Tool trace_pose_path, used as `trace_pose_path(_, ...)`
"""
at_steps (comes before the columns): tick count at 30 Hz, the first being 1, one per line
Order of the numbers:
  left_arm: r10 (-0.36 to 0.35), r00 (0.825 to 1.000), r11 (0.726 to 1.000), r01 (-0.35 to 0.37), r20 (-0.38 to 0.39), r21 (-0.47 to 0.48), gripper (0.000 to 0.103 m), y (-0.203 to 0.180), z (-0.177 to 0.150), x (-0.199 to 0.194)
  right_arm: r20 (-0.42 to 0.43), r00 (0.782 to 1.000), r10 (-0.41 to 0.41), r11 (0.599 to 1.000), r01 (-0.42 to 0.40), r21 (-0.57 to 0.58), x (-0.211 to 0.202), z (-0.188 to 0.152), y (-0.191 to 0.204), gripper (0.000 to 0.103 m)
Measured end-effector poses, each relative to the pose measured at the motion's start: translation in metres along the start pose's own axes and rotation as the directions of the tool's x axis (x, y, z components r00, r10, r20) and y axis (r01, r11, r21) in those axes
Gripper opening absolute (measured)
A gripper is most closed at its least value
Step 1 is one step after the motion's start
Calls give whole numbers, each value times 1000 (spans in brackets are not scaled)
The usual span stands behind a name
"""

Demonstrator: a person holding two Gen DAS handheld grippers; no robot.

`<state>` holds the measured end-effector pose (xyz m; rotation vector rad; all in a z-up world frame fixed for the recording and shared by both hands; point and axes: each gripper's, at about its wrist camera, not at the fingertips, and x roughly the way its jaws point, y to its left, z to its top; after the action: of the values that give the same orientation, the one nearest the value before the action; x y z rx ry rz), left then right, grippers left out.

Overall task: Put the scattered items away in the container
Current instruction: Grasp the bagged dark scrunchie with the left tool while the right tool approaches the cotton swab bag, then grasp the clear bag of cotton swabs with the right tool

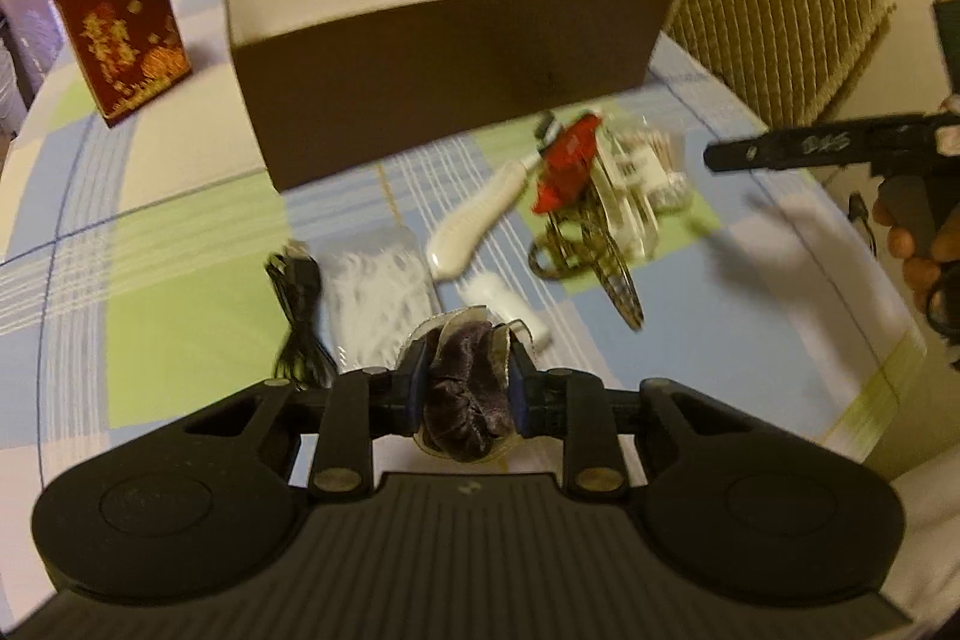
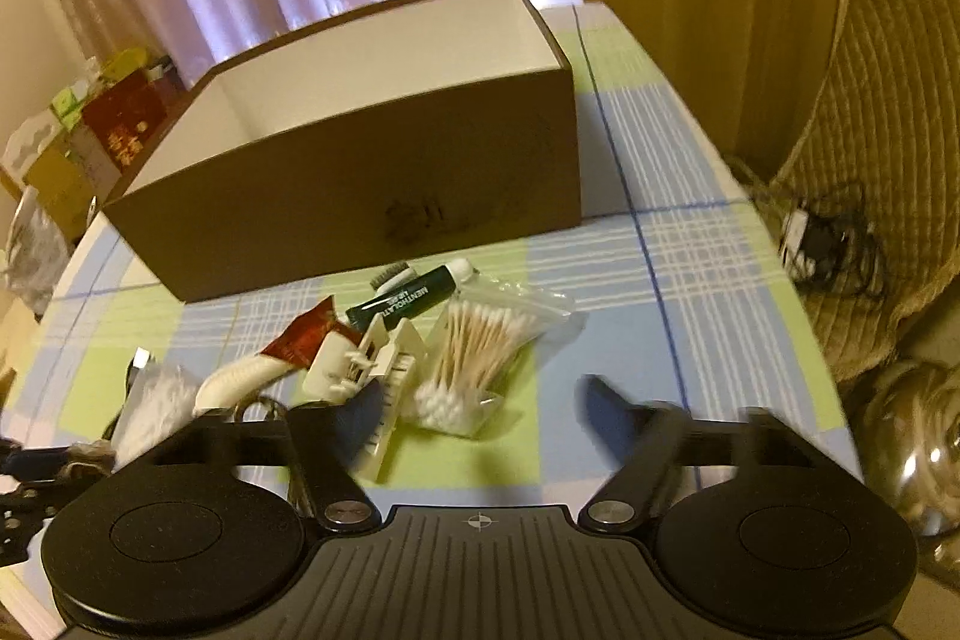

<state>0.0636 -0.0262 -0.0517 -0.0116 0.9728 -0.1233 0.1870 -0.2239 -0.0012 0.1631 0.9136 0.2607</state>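
Observation:
My left gripper (image 1: pixel 468 382) is shut on a dark purple velvet scrunchie (image 1: pixel 465 388), held above the checked tablecloth. Ahead stands the brown box (image 1: pixel 456 64) with a white inside, open at the top. Between them lie a white-handled brush (image 1: pixel 474 220), a red packet (image 1: pixel 570 160), a white clip (image 1: pixel 630 196), a black cable (image 1: pixel 297 322) and a white fluffy pack (image 1: pixel 378 292). My right gripper (image 2: pixel 486 412) is open above a bag of cotton swabs (image 2: pixel 480 346), the white clip (image 2: pixel 366 358) and a green tube (image 2: pixel 408 301). The brown box (image 2: pixel 360 196) stands beyond them.
A dark red gift bag (image 1: pixel 123 34) stands left of the box. A quilted chair (image 1: pixel 780 10) is beyond the table's right edge. The right gripper (image 1: pixel 810 148) with a hand shows at the left view's right side. A gold wire piece (image 1: pixel 606 256) lies by the clip.

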Motion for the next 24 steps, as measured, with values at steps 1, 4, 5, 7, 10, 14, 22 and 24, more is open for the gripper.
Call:
trace_pose_path(1,4,1000,1000,-4,9,-7,22,2,2,-2,-8,1000,6,1000,-6,20,4,2,-3,72)
trace_pose_path(4,16,999,1000,-16,33,-23,22,9,10,-5,-9,1000,10,999,-9,43,14,4,-5,72)
trace_pose_path(5,18,999,999,-17,40,-31,22,12,12,-6,-13,1000,15,999,-14,50,17,5,-6,71)
trace_pose_path(7,22,999,999,-20,48,-43,22,17,17,-7,-28,999,35,997,-33,71,25,6,-8,60)
trace_pose_path(10,34,998,998,-31,53,-48,22,21,22,-7,-53,997,52,995,-48,87,35,5,-11,59)
trace_pose_path(14,32,998,998,-30,49,-48,22,23,25,-6,-90,992,89,992,-81,96,47,2,-16,35)
trace_pose_path(22,16,999,999,-15,36,-39,22,23,25,-1,-157,983,98,995,-96,21,27,1,-23,23)
trace_pose_path(24,11,999,999,-10,35,-36,23,23,24,-1,-184,977,113,992,-120,-32,17,-1,-26,23)
